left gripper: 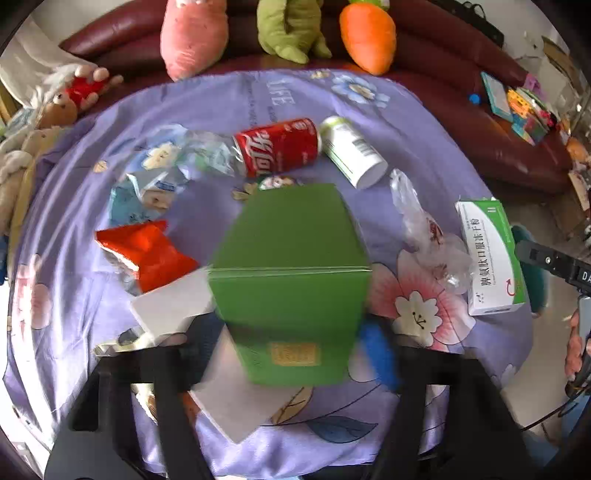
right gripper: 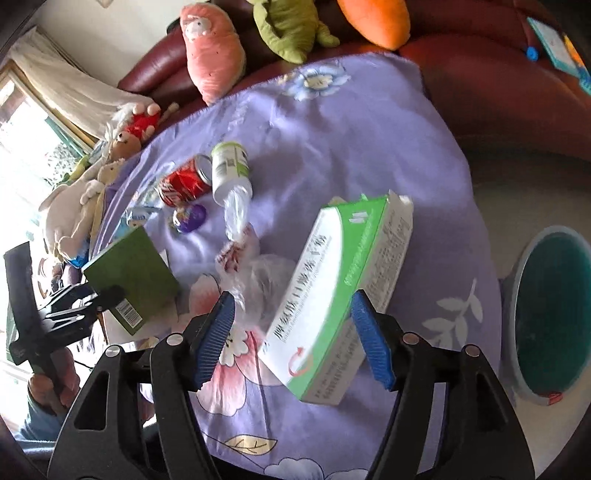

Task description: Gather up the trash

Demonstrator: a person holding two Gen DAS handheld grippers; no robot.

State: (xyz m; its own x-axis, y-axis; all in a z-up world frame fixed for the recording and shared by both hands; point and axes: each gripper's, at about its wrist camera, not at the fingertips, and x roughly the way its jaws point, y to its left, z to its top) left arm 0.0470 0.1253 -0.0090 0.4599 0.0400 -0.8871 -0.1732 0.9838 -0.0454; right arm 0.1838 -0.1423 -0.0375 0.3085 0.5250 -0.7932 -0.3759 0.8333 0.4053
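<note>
My left gripper (left gripper: 288, 332) is shut on a green cardboard box (left gripper: 291, 280), which fills the middle of the left wrist view; one blue pad (left gripper: 376, 350) shows at its right side. The right wrist view shows the same green box (right gripper: 129, 273) held at the far left. My right gripper (right gripper: 291, 299) stands open around a white-and-green medicine box (right gripper: 332, 295) lying on the purple floral cloth (right gripper: 369, 129). Its left pad (right gripper: 214, 336) is apart from the box; its right pad (right gripper: 369, 339) is close beside it. That medicine box (left gripper: 491, 258) sits at the table's right edge.
A red cola can (left gripper: 277, 146), a white bottle with a green label (left gripper: 351, 151), a clear plastic bag (left gripper: 424, 229), a red wrapper (left gripper: 147, 251) and white paper (left gripper: 173, 302) lie on the cloth. A teal bin (right gripper: 550, 314) stands on the floor at the right. Plush toys (left gripper: 192, 33) line the sofa behind.
</note>
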